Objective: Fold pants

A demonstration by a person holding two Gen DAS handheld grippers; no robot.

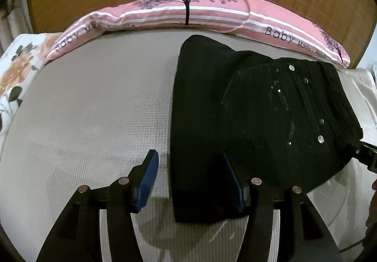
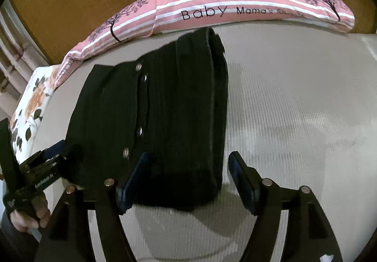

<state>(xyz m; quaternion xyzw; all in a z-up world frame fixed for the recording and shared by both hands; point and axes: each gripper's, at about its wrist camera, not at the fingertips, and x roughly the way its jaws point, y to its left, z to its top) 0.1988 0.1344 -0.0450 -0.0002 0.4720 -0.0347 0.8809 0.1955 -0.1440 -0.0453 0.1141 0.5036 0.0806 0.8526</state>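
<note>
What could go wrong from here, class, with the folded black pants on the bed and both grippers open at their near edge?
1. The folded black studded pants lie as a thick stack; either open gripper, left or right, could snag the near edge and undo the fold.
2. The waistband layer sits askew over the layer beneath, so it might slide on the beige textured bed cover.

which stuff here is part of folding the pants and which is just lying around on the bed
Part of the job:
- black pants, folded into a compact stack
- left hand-held gripper, open
- right hand-held gripper, open

Just lying about:
- pink pillow along the headboard
- floral pillow
- beige bed cover
</note>
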